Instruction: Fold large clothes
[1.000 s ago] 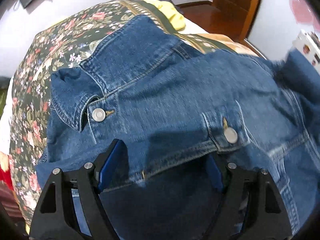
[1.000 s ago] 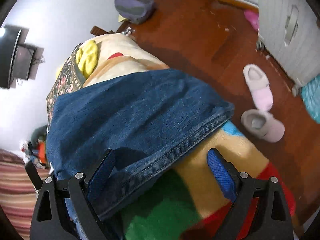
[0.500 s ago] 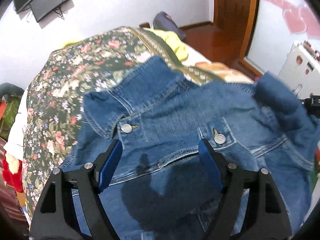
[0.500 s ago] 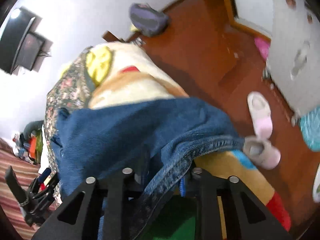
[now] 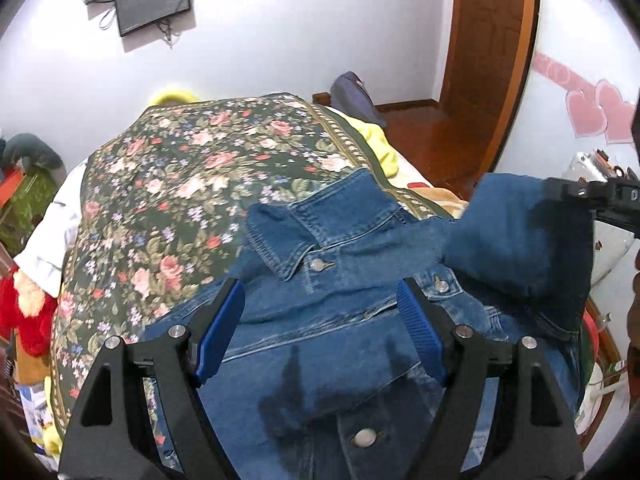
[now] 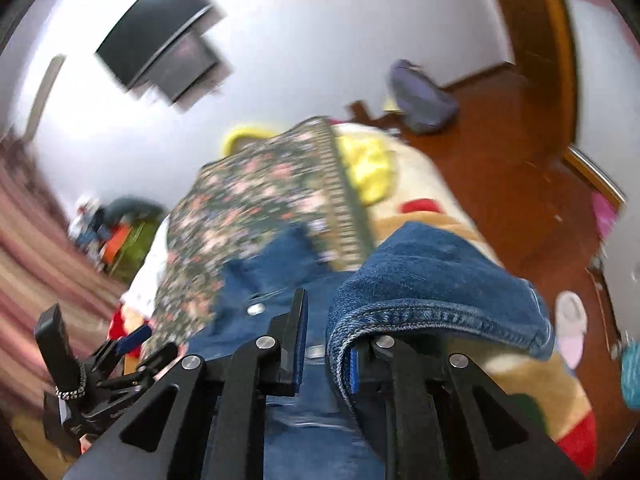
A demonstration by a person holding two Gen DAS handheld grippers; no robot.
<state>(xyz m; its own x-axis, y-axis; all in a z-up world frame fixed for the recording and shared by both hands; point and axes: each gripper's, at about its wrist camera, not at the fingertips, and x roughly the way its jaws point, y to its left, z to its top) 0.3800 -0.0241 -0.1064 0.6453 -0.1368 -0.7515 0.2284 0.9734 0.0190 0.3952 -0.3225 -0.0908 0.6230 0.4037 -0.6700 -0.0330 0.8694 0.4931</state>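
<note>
We see a denim jacket [image 5: 360, 280] of heavy blue twill, stitched in pale thread and set with round metal buttons, lying front up on a bed; its collar rests on a dark floral bedspread [image 5: 180, 184]. Our right gripper [image 6: 326, 350] has its blue pads pressed together on a thick hemmed edge of the jacket, and that fold stands lifted off the bed, draping over the right finger. Our left gripper [image 5: 320, 328] hovers over the chest panel with its jaws spread wide and nothing between its ribbed blue pads [image 5: 420, 332]. The bedspread beyond the collar is flat and bare up to a yellow cloth [image 5: 376, 140] at its far edge. To the right of the bed lies polished wooden floor [image 6: 520, 128], with a pale slipper [image 6: 572, 328] near the bed's corner.
</note>
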